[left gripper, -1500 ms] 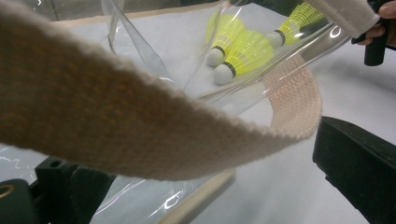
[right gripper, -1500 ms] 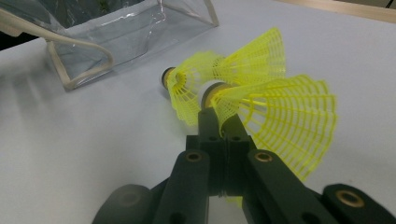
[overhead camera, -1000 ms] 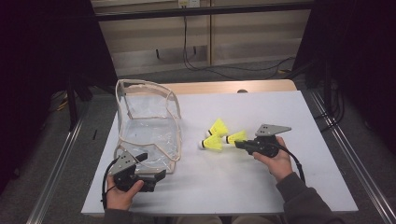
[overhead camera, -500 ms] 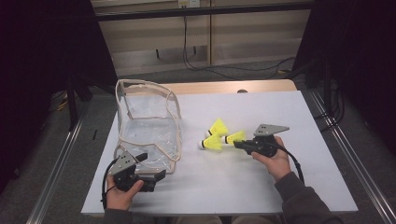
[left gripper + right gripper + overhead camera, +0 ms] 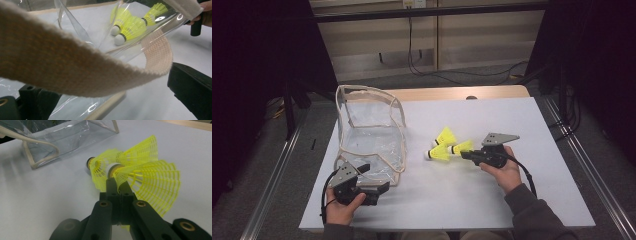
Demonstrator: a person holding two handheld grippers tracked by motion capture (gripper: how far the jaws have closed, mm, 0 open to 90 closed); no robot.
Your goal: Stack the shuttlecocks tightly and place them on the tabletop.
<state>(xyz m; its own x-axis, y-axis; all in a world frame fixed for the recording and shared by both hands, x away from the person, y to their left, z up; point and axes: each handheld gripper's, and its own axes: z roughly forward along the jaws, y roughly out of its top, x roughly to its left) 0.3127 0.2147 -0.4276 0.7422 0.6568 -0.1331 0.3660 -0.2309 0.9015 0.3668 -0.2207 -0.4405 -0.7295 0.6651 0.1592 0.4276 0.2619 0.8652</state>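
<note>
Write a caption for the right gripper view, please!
Right claw pinches a yellow shuttlecock near the clear bag.

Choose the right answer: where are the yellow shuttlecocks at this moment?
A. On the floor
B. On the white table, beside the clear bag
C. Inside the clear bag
B: the shuttlecocks lie on the table, right of the clear bag, at the right tongs.

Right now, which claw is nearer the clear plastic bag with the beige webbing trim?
Left. The left claw sits at the clear plastic bag's near rim; the right claw is off to its side, among the yellow shuttlecocks.
</note>
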